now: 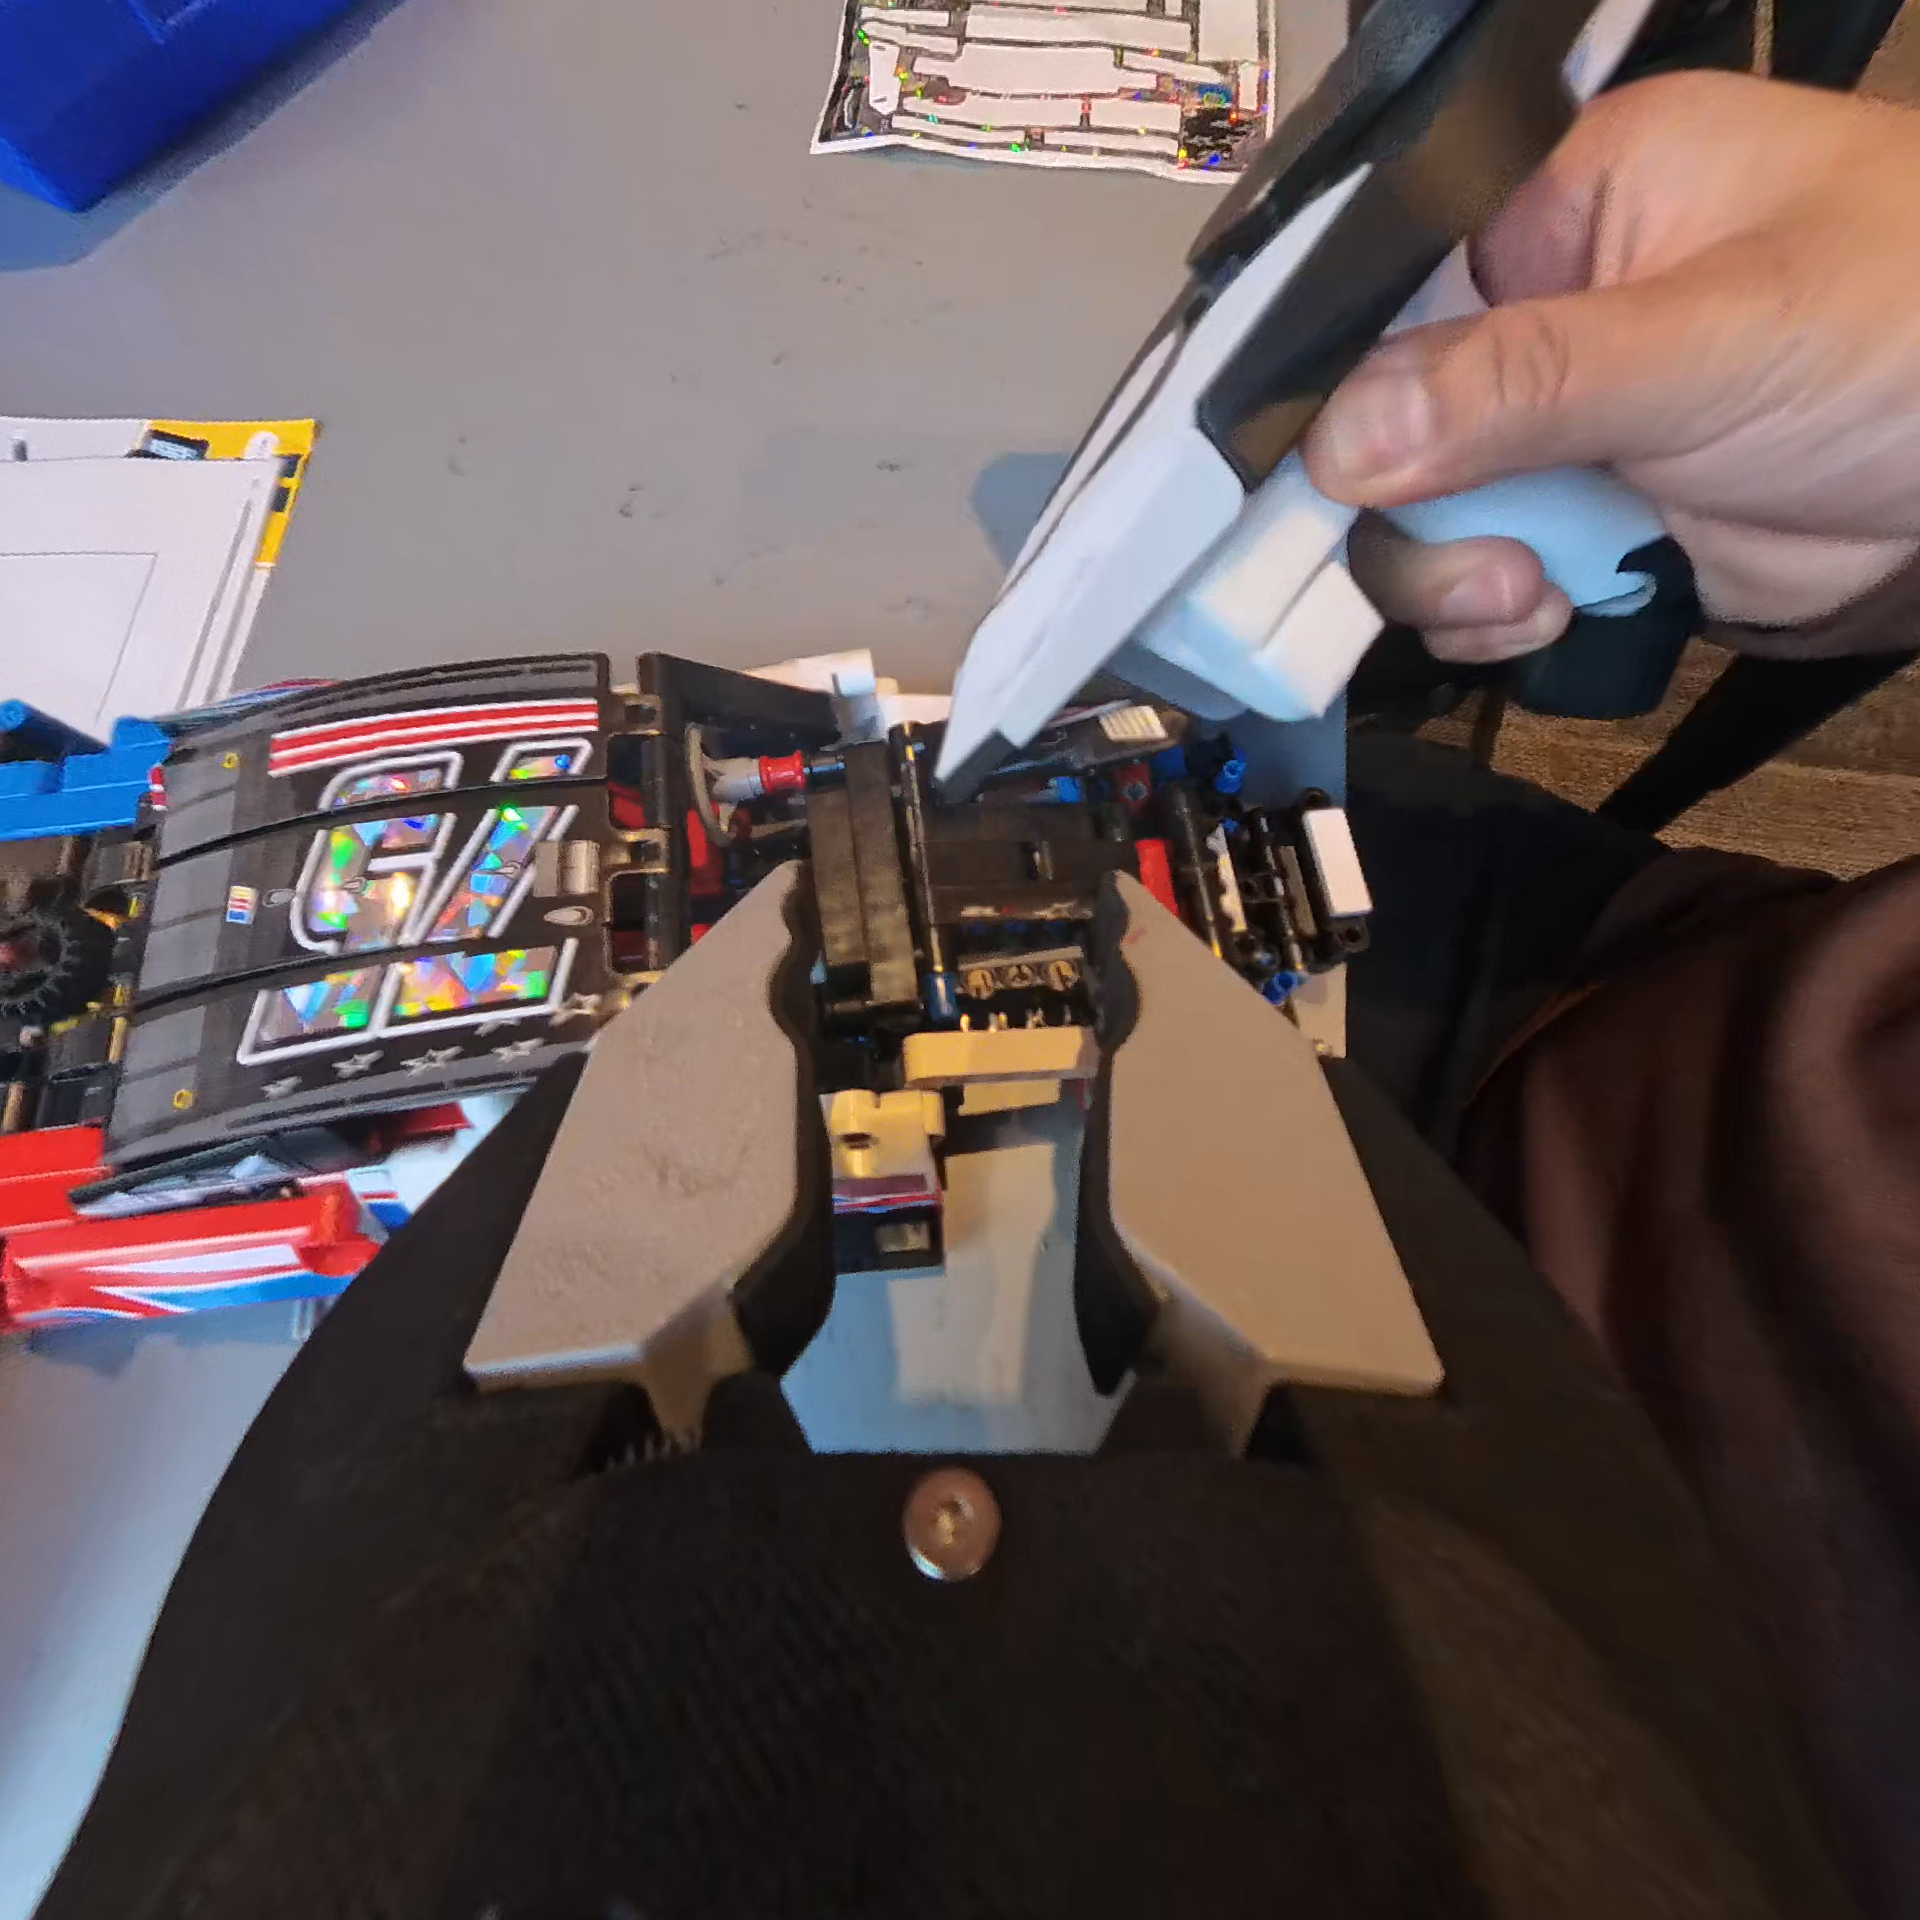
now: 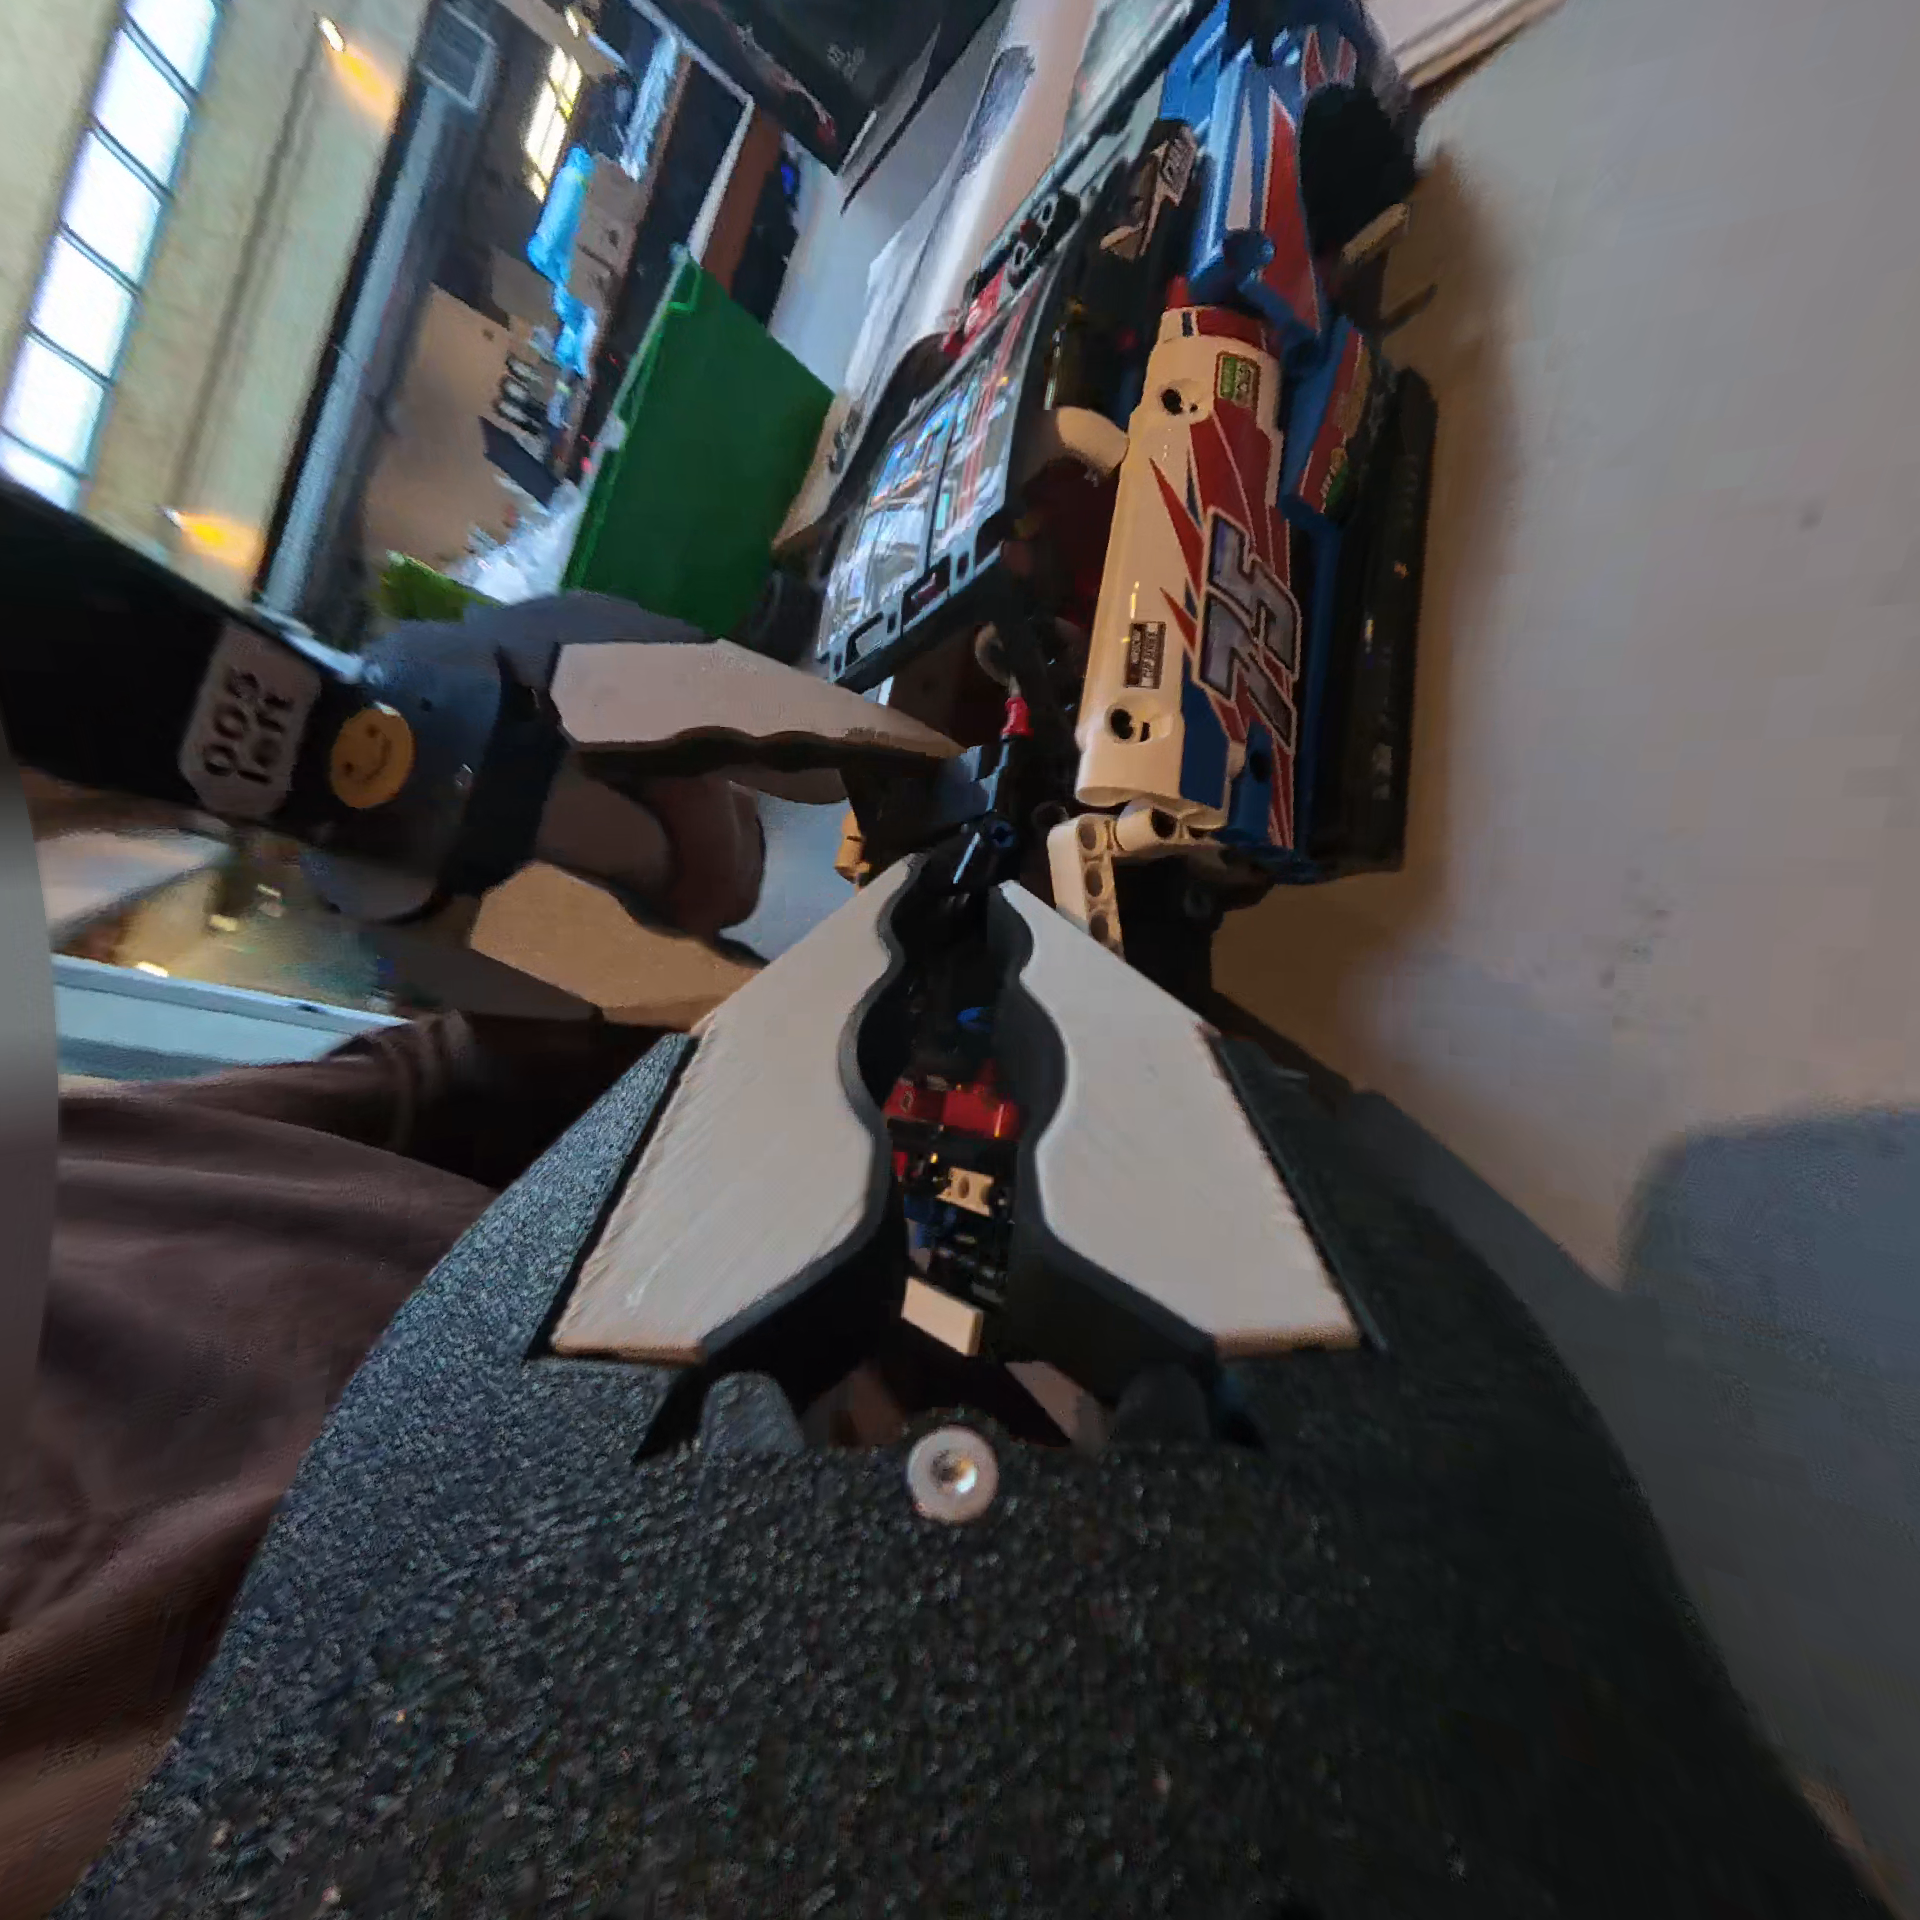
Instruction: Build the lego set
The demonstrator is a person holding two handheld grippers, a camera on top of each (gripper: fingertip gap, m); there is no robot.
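One lego car (image 1: pixel 436 935) lay on the grey table (image 1: pixel 582 343), partly built, black roof panel with holographic stickers facing up; red, white and blue side panels on it. Left gripper (image 1: pixel 951 925) was clamped across the car's black rear section, one finger each side, both touching it; jaws about half open around that block. Right gripper (image 1: pixel 951 764) came in from upper right, held by one hand (image 1: pixel 1683 343); its two fingertips sat nearly together on the top of the same rear section; couldn't tell whether they pinched a piece. In the right wrist view, right gripper (image 2: pixel 956 914) tips almost met over thin black parts of the car (image 2: pixel 1195 623); left gripper (image 2: pixel 831 810) visible at left. One sticker sheet (image 1: pixel 1049 83) at far edge; one booklet (image 1: pixel 135 561) left; one blue bin (image 1: pixel 135 73) top left.
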